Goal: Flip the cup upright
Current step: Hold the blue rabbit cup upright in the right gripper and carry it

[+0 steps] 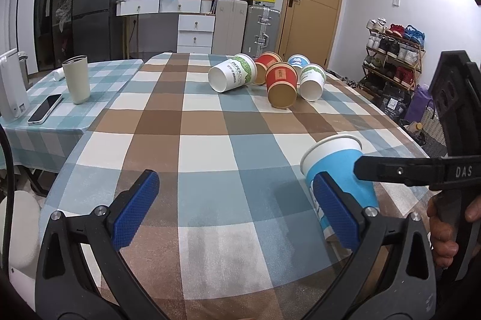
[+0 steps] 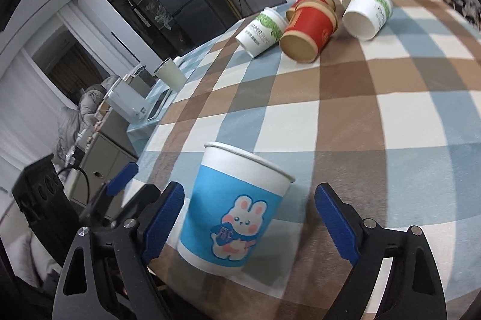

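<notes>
Presently the blue cup (image 2: 237, 208) stands mouth-up near the tabletop (image 2: 390, 115) front edge between the spread right claw (image 2: 249, 225); five others (image 1: 282, 85) remain toppled at the far edge, left claw (image 1: 237, 211) apart

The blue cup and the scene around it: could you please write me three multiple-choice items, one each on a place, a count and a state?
1. Where is the blue cup?
A. between the right gripper's fingers
B. beside the phone
C. among the far cups

2. How many red cups lie on the table?
A. one
B. two
C. three

3. What state is the left gripper in?
A. open, empty
B. shut on a cup
C. shut on the phone

Answers:
1 A, as the right wrist view shows the cup between the blue pads.
2 B, as two red cups lie in the far group.
3 A, as its fingers stand wide apart over bare cloth.
</notes>
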`<state>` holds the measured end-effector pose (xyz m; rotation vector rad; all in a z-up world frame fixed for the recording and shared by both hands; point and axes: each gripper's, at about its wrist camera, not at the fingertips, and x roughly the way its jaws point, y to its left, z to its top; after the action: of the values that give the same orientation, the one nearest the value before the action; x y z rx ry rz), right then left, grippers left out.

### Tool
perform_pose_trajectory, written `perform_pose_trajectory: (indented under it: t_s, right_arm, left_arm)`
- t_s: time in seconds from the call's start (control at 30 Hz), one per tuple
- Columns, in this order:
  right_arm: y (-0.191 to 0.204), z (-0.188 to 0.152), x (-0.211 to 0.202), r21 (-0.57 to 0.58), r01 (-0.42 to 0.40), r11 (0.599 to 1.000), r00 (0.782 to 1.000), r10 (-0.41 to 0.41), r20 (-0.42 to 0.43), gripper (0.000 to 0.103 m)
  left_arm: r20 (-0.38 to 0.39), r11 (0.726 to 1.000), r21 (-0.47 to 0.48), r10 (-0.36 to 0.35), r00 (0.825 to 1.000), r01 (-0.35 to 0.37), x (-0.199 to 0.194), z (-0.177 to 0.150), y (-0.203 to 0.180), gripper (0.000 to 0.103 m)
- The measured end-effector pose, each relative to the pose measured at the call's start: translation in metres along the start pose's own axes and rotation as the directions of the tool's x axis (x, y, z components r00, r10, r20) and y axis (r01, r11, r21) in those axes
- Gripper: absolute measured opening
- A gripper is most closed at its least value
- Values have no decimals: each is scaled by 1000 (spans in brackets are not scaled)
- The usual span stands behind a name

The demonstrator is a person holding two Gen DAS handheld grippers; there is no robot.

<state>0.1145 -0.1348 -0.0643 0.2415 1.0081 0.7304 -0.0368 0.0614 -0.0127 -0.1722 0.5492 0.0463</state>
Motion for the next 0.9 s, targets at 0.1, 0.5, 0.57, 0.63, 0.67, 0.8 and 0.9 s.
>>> perform_pose_trajectory:
  t_s: [0.1, 0.5, 0.57, 0.63, 0.67, 0.8, 0.9]
  right_arm:
    - [-2, 6, 8, 48, -36, 998, 998, 38, -40, 86]
    - [-21, 23, 22, 167, -128, 978, 978, 153, -143, 69]
    - [-21, 25, 22, 165, -137, 977, 977, 161, -140, 68]
    - [-21, 25, 18, 153, -141, 978, 978, 161, -130, 67]
    - [-19, 24, 15, 142, -139, 980, 980, 157, -122, 66]
    - [-17, 26, -2, 88, -119, 989, 991, 125, -57, 66]
    - [-13, 30, -20, 23, -80, 997, 996, 80, 29, 66]
  left_arm:
    - [-1, 1000, 1, 0, 1000, 0, 0, 0, 0, 102]
    - [-13, 1000, -9, -4, 1000, 4, 8, -4, 1, 102]
    - [-14, 1000, -8, -5, 1000, 5, 8, -4, 0, 102]
    - [-14, 1000, -7, -6, 1000, 5, 9, -4, 0, 102]
    - [-14, 1000, -7, -6, 1000, 6, 9, -4, 0, 102]
    - [-17, 1000, -7, -6, 1000, 6, 10, -4, -1, 102]
    - [-20, 1000, -7, -10, 1000, 10, 12, -4, -3, 102]
